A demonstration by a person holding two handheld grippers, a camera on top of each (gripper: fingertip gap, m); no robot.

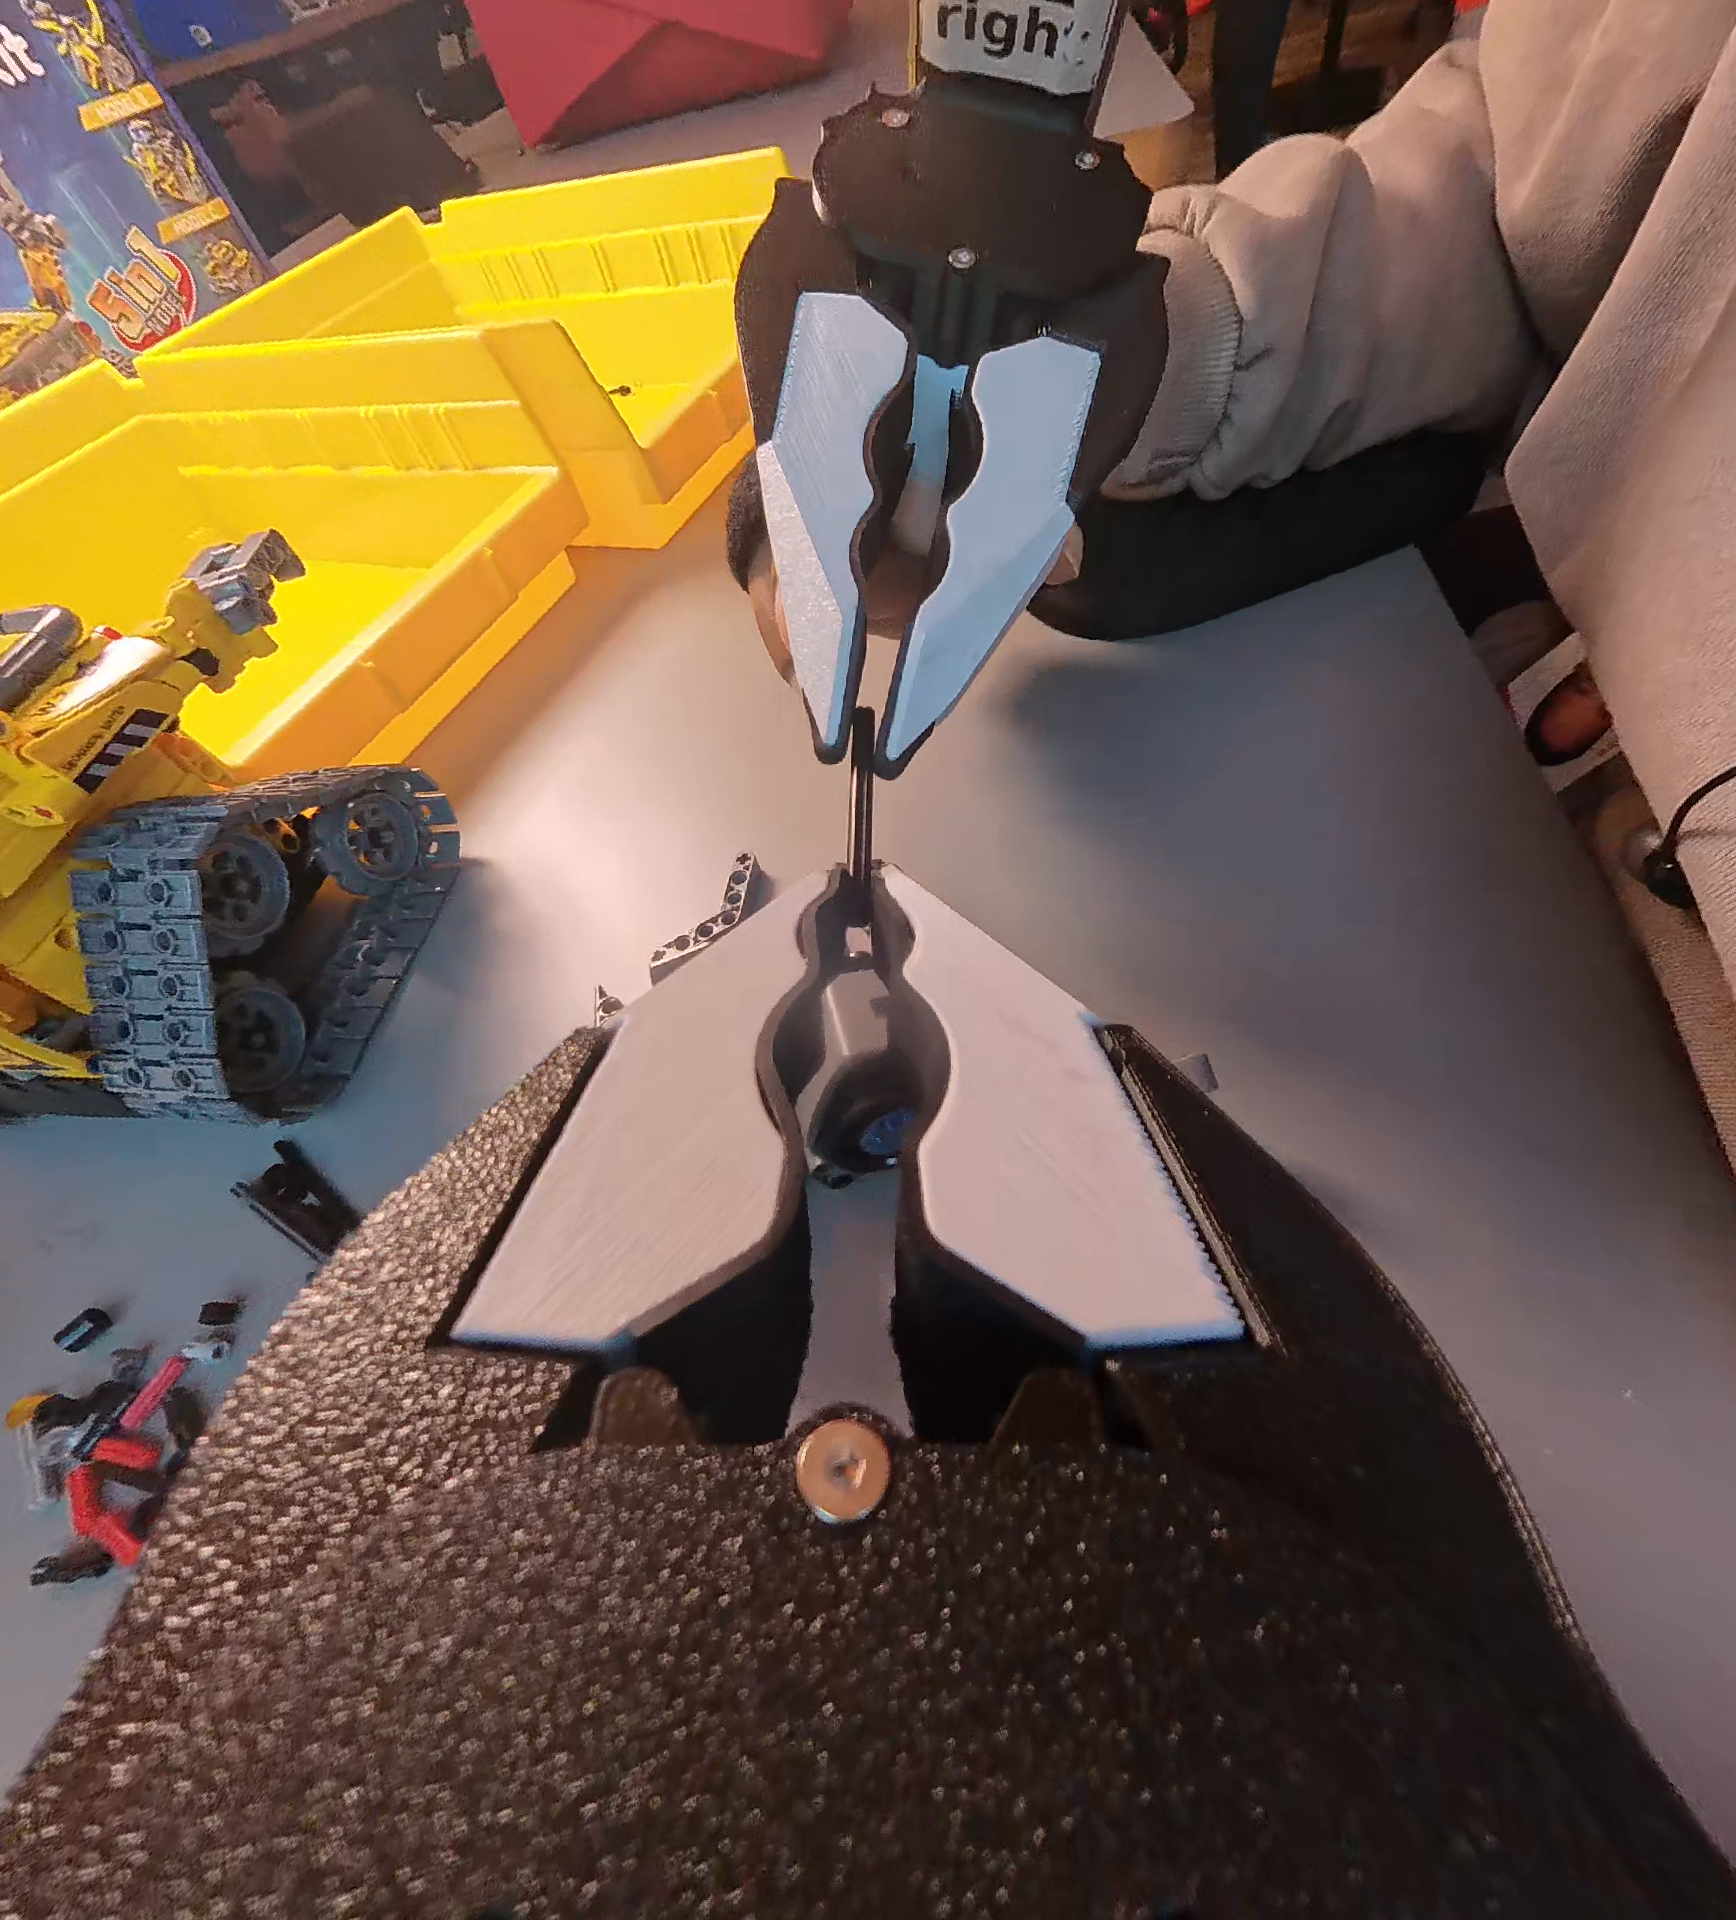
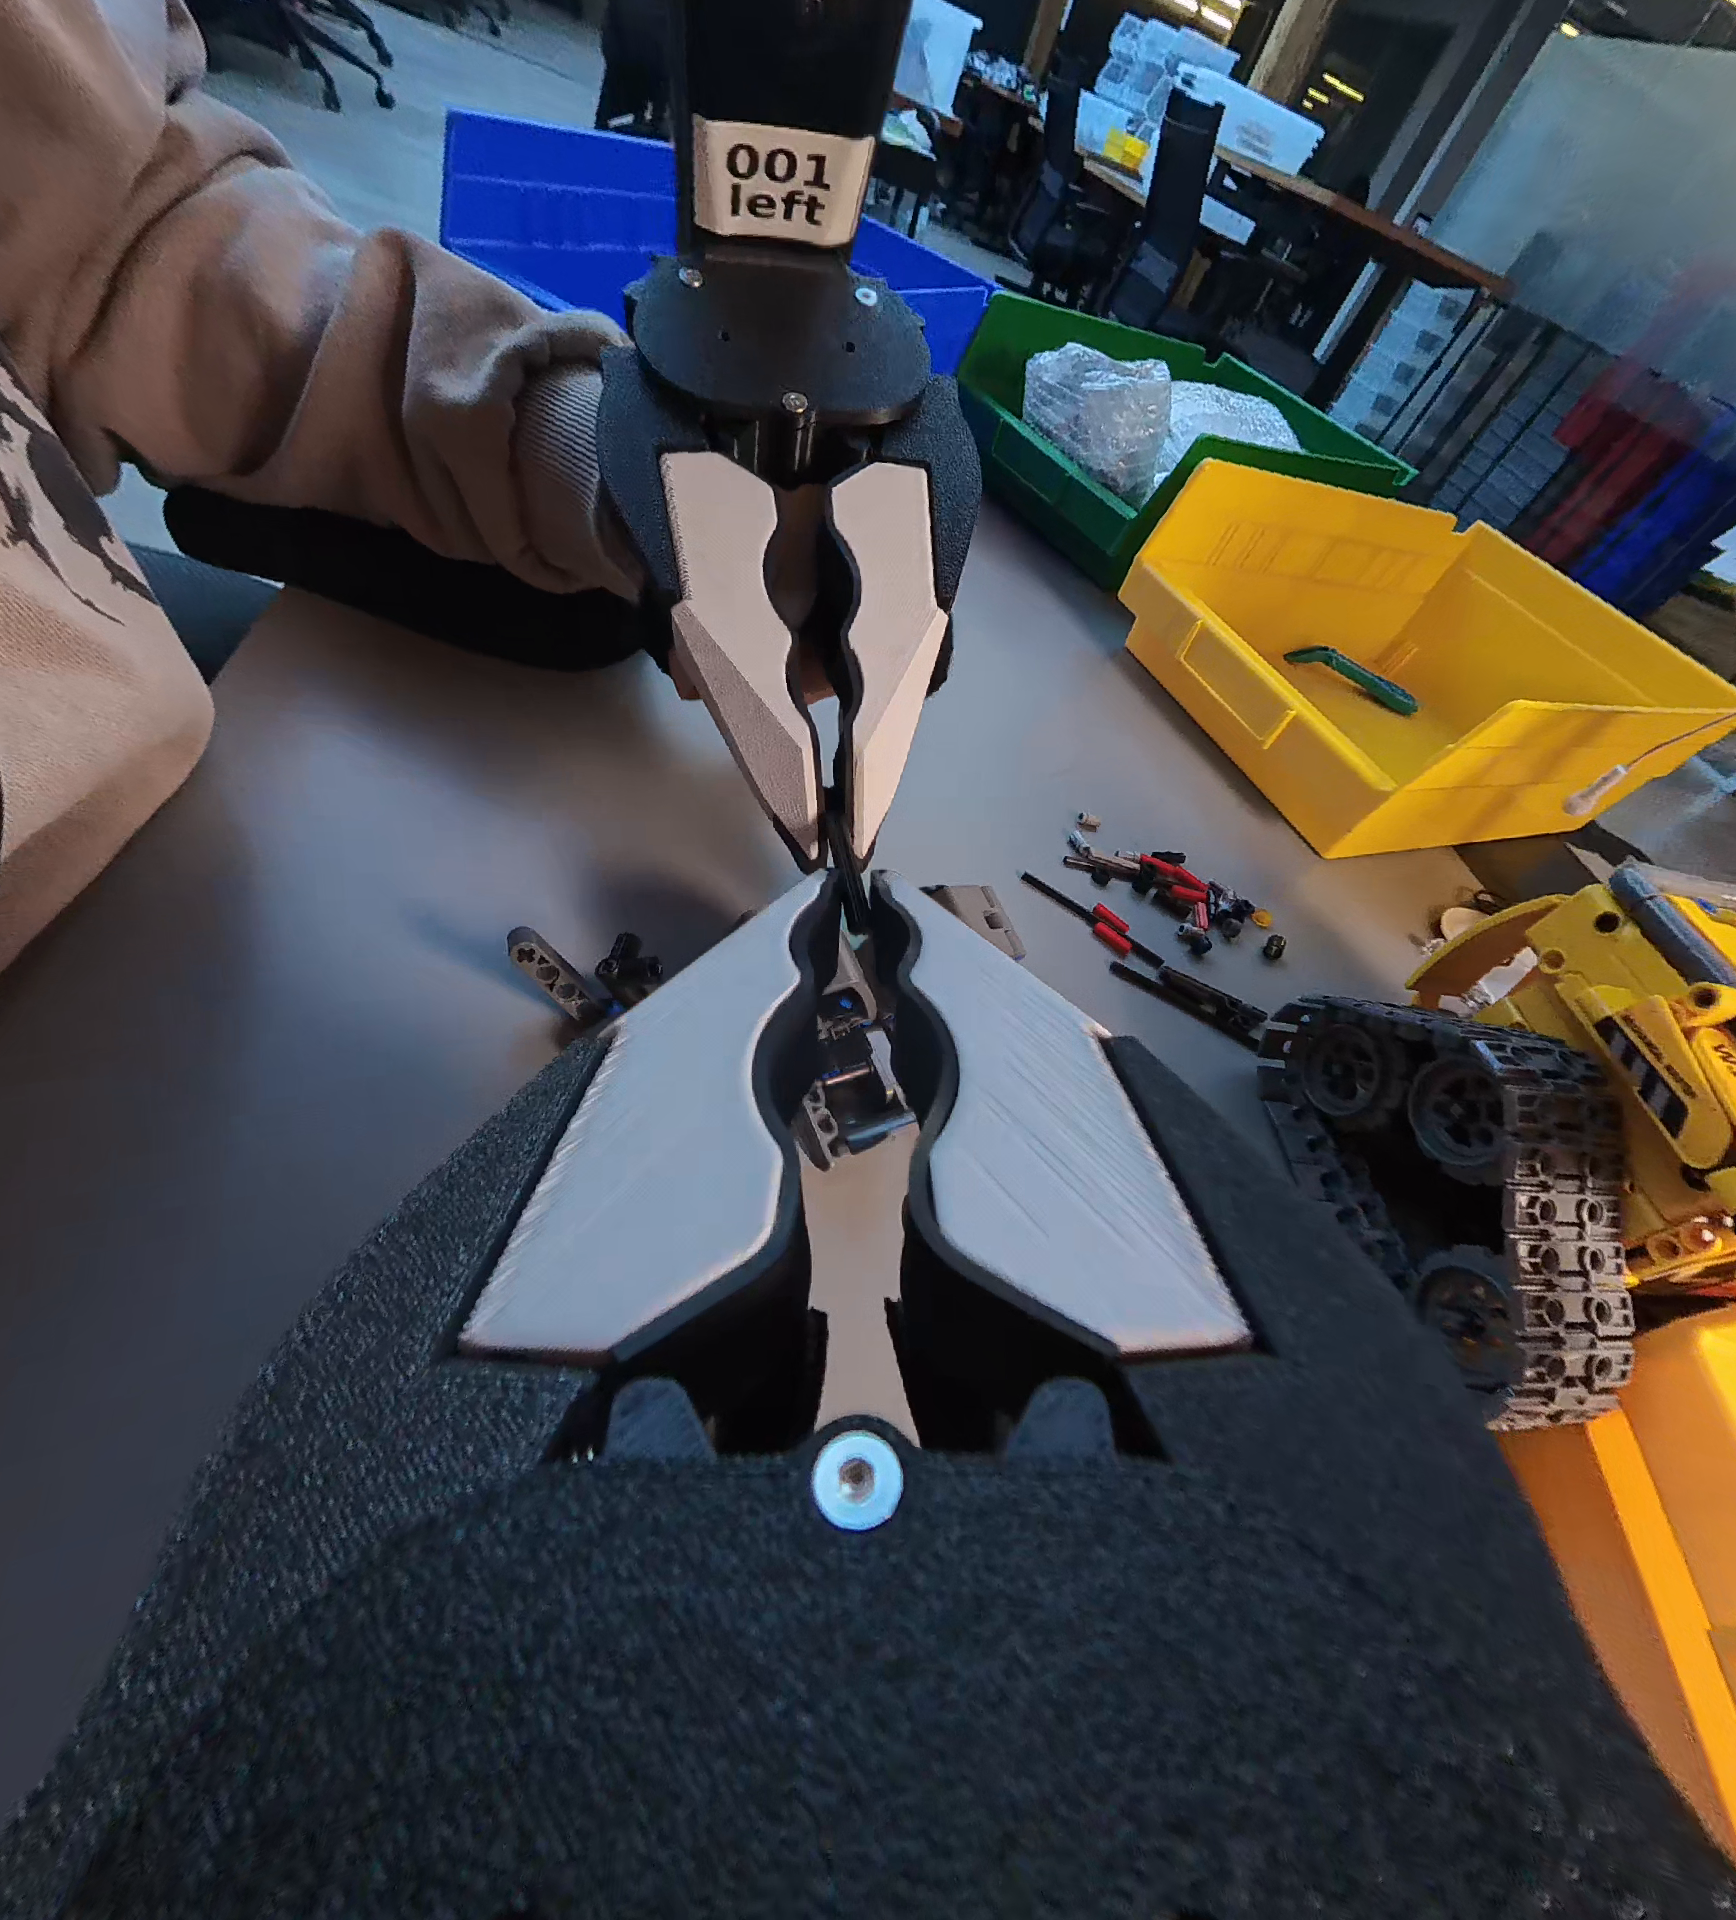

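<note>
- A printed cardboard kit box [image 1: 33, 208] stands at the far left. Its front carries a title, badges and a picture of a machine, and it seems kept upright for reference.
- Open yellow plastic bins [image 1: 376, 436] lie beside it on the grey table [image 1: 1259, 935], mouths turned toward the work, probably so that parts stay within reach.
- A yellow brick-built tracked vehicle [image 1: 116, 831] with grey treads rests in front of the bins. Small striped stickers with tiny print sit on its body.
- A scatter of small red and black pins [image 1: 105, 1455] lies near the left gripper's shell.
- The left gripper [image 1: 859, 883] has its jaws drawn almost together around a small grey brick assembly [image 1: 859, 1049], which sits cradled in the hollow between the fingers. That seat likely steadies it.
- A thin black plastic rod [image 1: 862, 821] sticks out of that assembly, up off the table, and bridges the two tool tips.
- The right gripper [image 1: 862, 753] faces it head-on, jaws nearly closed, pinching the rod's far end at the very tips. The in-line pose suits pushing or pulling along the rod.
- A white printed label [image 1: 1009, 31] wraps the right gripper's body, marking its side.
- A beige sleeve [image 1: 1363, 312] rests at the table edge.
</note>
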